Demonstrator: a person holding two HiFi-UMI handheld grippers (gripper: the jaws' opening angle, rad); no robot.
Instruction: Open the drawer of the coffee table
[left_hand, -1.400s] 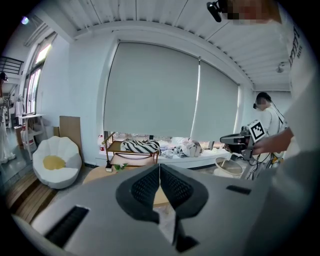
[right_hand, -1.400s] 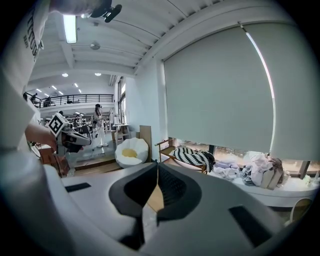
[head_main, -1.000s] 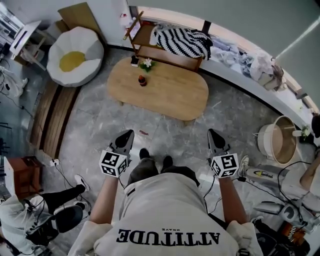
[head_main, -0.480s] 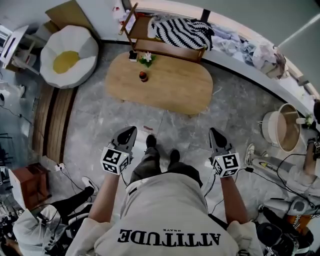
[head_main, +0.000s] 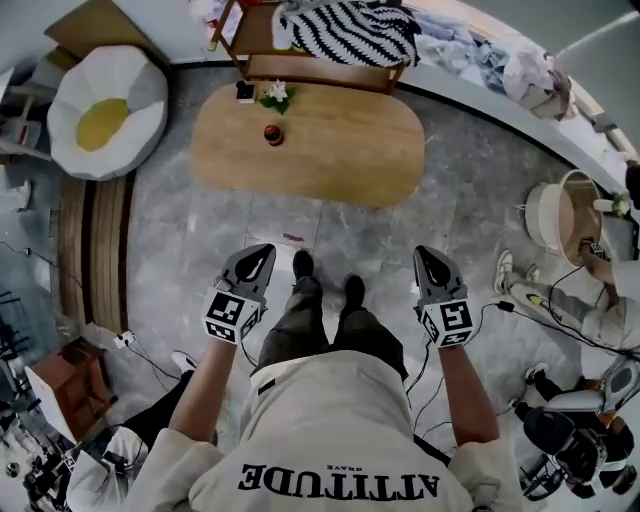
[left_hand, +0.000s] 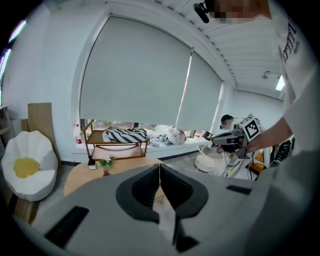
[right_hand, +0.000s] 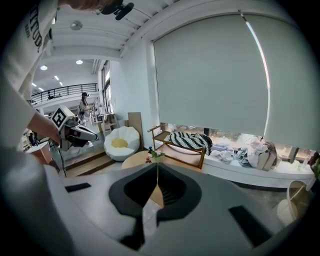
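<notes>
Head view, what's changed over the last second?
The person has stepped forward: the coffee table looks larger and sits higher in the frame, and the shoes have shifted. Nothing was grasped or released. The left gripper and right gripper stay shut and empty, short of the table.

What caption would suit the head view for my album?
Standing person holds left gripper and right gripper, both shut, before oval coffee table.

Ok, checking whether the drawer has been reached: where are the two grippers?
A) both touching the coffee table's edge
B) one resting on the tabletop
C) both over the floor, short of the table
C: the head view shows the left gripper and right gripper over the floor, apart from the coffee table, jaws together.
</notes>
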